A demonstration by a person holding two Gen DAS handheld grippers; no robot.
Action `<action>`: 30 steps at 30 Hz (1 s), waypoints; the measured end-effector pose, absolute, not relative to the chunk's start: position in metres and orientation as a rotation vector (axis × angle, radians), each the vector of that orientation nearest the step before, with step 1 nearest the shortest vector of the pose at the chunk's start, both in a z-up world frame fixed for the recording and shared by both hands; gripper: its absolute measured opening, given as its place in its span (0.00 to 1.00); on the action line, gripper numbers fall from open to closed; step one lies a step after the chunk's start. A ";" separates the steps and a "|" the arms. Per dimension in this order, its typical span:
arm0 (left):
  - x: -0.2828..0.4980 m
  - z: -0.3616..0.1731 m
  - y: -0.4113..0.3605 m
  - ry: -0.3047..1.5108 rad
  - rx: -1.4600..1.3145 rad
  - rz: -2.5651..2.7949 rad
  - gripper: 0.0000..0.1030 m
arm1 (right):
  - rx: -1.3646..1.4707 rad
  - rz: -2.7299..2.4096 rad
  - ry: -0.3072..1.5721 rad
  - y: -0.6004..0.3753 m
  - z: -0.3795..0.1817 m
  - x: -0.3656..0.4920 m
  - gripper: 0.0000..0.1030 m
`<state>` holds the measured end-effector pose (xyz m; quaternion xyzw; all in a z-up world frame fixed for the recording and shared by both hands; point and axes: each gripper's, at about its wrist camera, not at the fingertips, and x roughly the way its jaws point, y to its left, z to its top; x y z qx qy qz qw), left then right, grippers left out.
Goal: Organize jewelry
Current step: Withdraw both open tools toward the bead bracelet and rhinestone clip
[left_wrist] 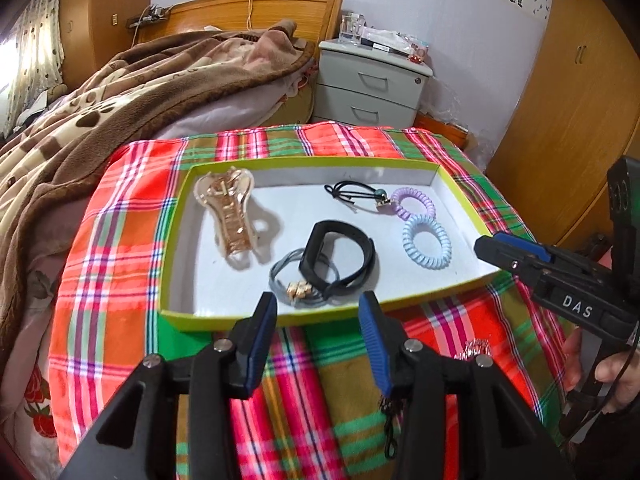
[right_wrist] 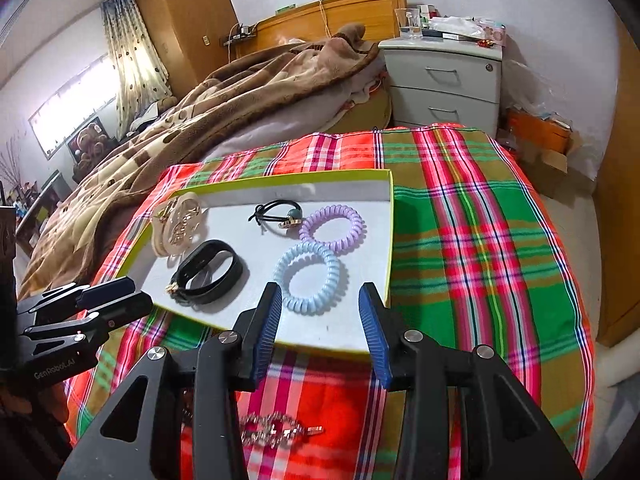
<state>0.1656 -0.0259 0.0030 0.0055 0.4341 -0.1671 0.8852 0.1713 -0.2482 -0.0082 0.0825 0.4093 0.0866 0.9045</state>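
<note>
- Left claw [left_wrist: 318, 316] stands spread with nothing between its blue pads, hovering just short of the near rim of the green-edged tray [left_wrist: 176, 216].
- Right claw [right_wrist: 320, 312] is likewise spread and empty, poised over the tray's near right corner; in the left wrist view it reaches in from the right of the tray, with a hand [left_wrist: 600, 376] on its grip.
- Inside the tray, nearest the left claw, a grey hair tie with a gold charm [left_wrist: 294, 286] lies partly under a black wristband [left_wrist: 340, 258].
- Toward the tray's left side lies a rose-gold hair claw clip [left_wrist: 230, 216].
- By the tray's right wall a light blue spiral hair tie [left_wrist: 426, 242] touches a purple spiral hair tie [left_wrist: 414, 202] beyond it.
- A black elastic with a bead [left_wrist: 356, 196] lies left of the purple one, near the tray's far wall.
- Outside the tray, on the plaid cloth [right_wrist: 480, 240] near the camera, lies a sparkly rhinestone clip [right_wrist: 276, 430].
- Beyond the tray are a bed with a brown blanket [left_wrist: 120, 96] and a grey nightstand [left_wrist: 372, 80].
</note>
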 end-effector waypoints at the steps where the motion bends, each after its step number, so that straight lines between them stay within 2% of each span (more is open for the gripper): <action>1: 0.163 0.003 -0.024 0.902 0.009 -0.346 0.43 | 0.173 0.181 0.844 -0.248 -0.008 0.169 0.40; 11: 0.136 -0.001 -0.011 0.895 -0.011 -0.333 0.44 | 0.174 0.182 0.846 -0.248 -0.011 0.137 0.41; 12: 0.133 -0.003 -0.009 0.898 -0.027 -0.341 0.46 | 0.177 0.182 0.852 -0.248 -0.012 0.134 0.43; 14: 0.129 -0.006 -0.003 0.910 -0.061 -0.352 0.50 | 0.181 0.178 0.860 -0.248 -0.016 0.127 0.55; 30: 0.108 -0.034 0.022 0.980 -0.150 -0.368 0.55 | 0.187 0.171 0.944 -0.228 -0.041 0.108 0.56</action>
